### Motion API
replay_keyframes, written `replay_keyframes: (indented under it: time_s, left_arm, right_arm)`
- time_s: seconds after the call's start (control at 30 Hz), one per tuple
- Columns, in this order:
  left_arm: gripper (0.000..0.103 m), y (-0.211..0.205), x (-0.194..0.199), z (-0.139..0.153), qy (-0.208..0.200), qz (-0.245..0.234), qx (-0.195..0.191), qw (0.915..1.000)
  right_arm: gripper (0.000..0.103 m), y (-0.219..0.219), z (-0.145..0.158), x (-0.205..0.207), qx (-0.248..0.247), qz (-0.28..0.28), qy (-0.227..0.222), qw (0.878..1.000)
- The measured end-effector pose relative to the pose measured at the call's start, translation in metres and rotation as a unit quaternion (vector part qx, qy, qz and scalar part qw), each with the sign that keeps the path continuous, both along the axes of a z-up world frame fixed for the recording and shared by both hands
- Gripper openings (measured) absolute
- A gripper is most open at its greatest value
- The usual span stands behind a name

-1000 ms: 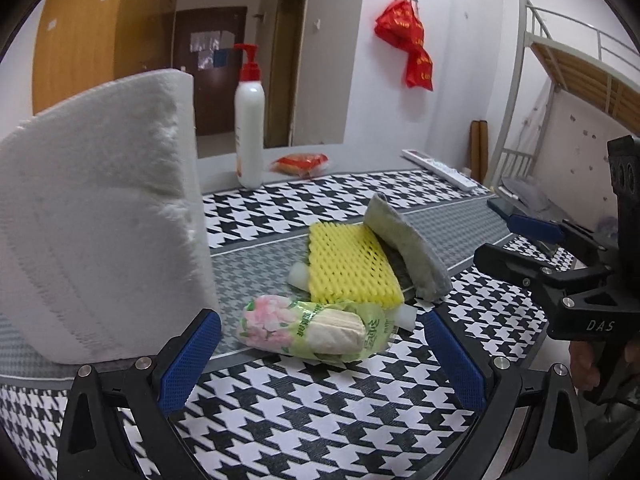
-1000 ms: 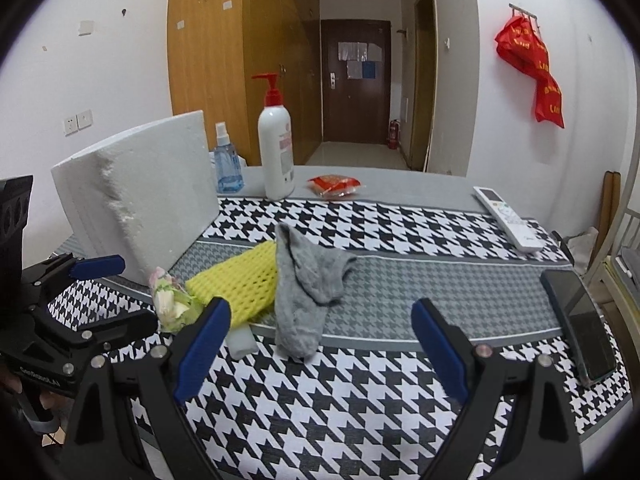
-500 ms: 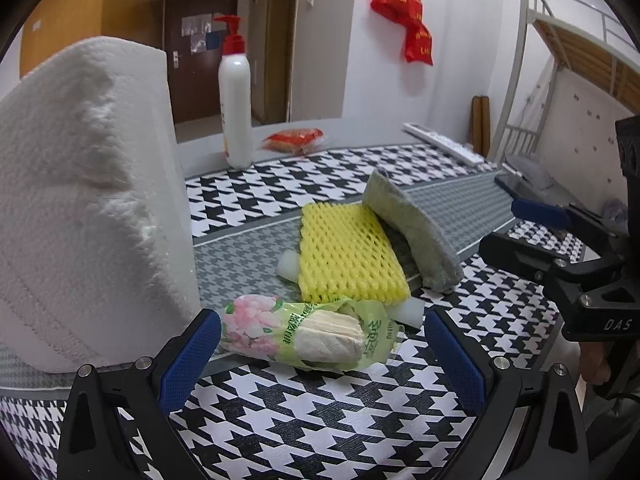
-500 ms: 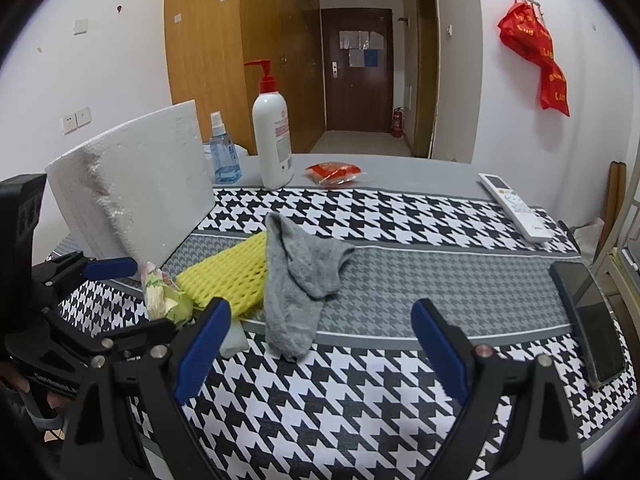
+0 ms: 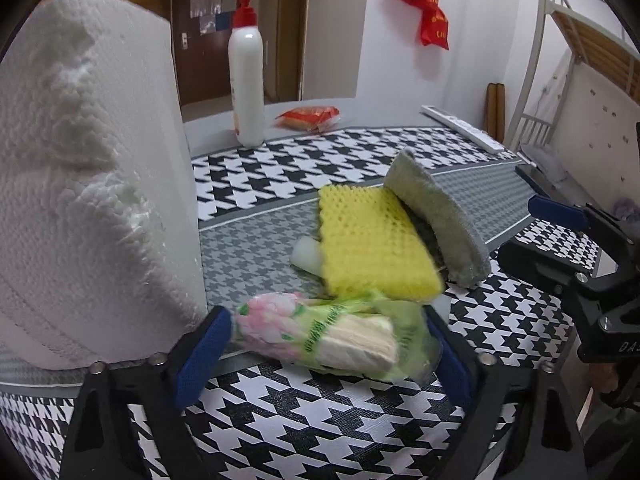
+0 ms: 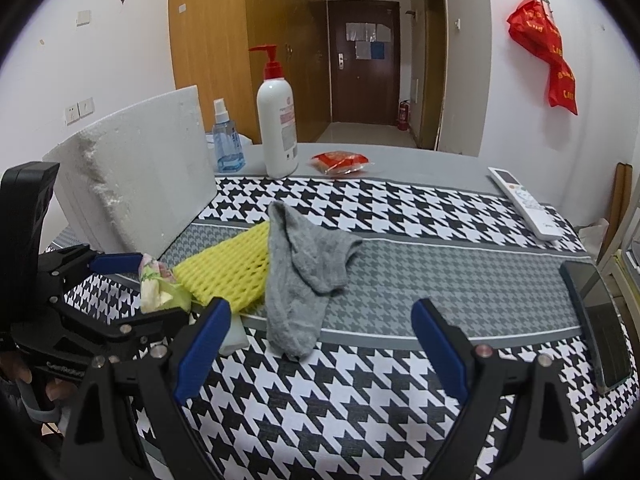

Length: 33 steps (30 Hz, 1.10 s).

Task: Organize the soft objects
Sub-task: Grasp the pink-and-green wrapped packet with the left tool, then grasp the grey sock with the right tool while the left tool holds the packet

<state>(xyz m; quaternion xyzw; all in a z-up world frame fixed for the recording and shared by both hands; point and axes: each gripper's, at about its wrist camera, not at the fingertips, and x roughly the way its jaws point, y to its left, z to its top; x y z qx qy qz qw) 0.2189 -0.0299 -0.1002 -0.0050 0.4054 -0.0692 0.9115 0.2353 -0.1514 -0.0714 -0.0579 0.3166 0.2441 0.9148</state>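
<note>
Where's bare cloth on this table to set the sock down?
Free: the grey band between the grey sock and phone, and the houndstooth ahead of the right gripper. Crowded: by the foam block, where tissue pack, yellow net and sock overlap.

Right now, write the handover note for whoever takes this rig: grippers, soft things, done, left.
Left gripper: open, fingers either side of the tissue pack, not closed on it.
Right gripper: open, holding nothing, in front of the grey sock.
Soft things: tissue pack at the near edge of the houndstooth cloth, beside the white foam block; yellow foam net behind it; the sock draped over the net's edge.
Done: nothing sorted yet.
Left: probably close on the tissue pack, then place it, the net and the sock.
</note>
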Motion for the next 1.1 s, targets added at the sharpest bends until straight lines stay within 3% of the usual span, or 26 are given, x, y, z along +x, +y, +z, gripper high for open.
replay_keyframes:
  time_s: [0.17,0.5,0.87,1.1]
  left_arm:
    - [0.078,0.005,0.000,-0.002,0.006,0.005,-0.011,0.9999]
    - [0.078,0.008,-0.015,0.009,-0.008,-0.007,-0.022,0.9997]
    - [0.078,0.014,-0.030,0.018,-0.030,-0.008,-0.027,0.9991]
    - [0.078,0.018,-0.037,0.019,-0.035,-0.008,-0.034,0.9988]
  right_arm:
    - [0.094,0.002,-0.001,0.002,-0.004,0.000,0.003,1.000]
    - [0.094,0.009,-0.005,0.010,-0.015,-0.003,0.016,1.000]
    - [0.051,0.019,-0.015,0.026,-0.022,-0.003,0.053,0.998]
    - [0.050,0.025,-0.017,0.028,-0.025,0.003,0.058,0.998]
